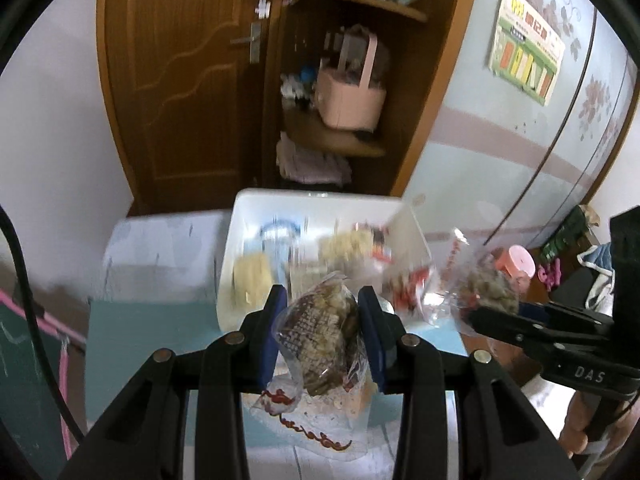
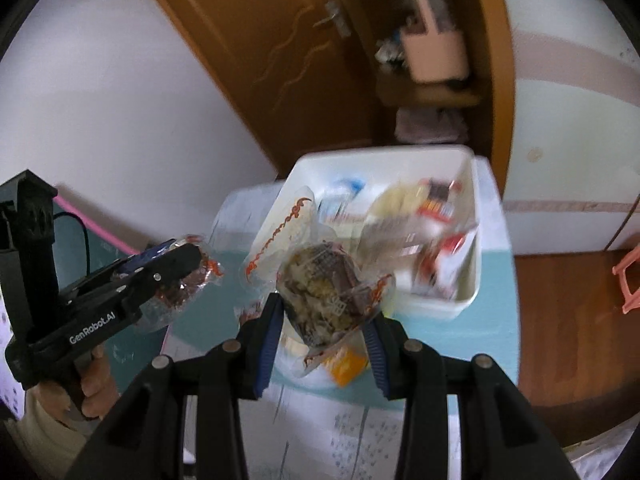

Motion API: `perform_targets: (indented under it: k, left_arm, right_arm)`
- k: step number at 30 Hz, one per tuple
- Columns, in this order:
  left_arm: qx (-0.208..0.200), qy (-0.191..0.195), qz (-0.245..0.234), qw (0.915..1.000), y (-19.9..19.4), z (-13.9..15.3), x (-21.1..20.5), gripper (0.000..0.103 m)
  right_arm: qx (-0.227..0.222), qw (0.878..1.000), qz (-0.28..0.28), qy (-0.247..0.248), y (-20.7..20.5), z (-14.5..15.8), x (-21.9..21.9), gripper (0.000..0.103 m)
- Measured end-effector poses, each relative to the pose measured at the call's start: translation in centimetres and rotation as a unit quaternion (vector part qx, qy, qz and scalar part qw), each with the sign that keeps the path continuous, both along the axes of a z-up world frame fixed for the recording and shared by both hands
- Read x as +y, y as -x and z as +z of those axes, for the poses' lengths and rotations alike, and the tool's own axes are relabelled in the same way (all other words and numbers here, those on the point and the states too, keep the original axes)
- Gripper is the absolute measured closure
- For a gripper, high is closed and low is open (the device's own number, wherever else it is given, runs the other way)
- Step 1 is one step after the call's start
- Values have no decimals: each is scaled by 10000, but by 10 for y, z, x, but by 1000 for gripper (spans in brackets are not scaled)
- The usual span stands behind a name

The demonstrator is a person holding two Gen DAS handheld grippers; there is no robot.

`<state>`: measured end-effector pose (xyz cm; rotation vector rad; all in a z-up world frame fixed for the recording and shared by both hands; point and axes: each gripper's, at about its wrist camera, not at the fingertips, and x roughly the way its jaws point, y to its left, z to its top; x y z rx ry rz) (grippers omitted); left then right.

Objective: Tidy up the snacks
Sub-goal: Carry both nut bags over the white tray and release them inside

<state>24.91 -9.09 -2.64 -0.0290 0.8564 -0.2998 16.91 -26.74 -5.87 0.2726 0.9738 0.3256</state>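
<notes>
My left gripper (image 1: 322, 304) is shut on a brown snack in a clear wrapper with red print (image 1: 320, 328), held up above the teal table (image 1: 160, 320). My right gripper (image 2: 324, 312) is shut on a similar clear-wrapped brown snack (image 2: 320, 292). Each gripper shows in the other's view: the right gripper (image 1: 500, 312) with its packet (image 1: 480, 284), and the left gripper (image 2: 180, 264) with its packet (image 2: 188, 284). Just beyond both stands a white bin (image 1: 320, 200) (image 2: 380, 160) holding several blurred snack packets.
A yellow-orange packet (image 2: 346, 364) lies on the table below my right gripper. Behind the bin are a wooden door (image 1: 180, 80) and open shelves with a pink basket (image 1: 352, 100). A pink stool (image 2: 628, 280) stands on the wooden floor at the right.
</notes>
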Motion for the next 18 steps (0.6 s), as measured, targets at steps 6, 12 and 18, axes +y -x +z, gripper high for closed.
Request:
perform_targets:
  k: [6,12,18]
  left_arm:
    - [-110,40,38,9999,-41,25,-10,68]
    - [-137,-34,66,9999,-78,25,-20,68]
    - [32,-149,58,9999,-106,12,-27,68]
  right_arm:
    - [-302,9990,-307,151,-28,28,-15,63]
    - [-529,9971,-489,261,-54,41,-16,63]
    - [-567,9960,-621,311,-83,40,-13,63]
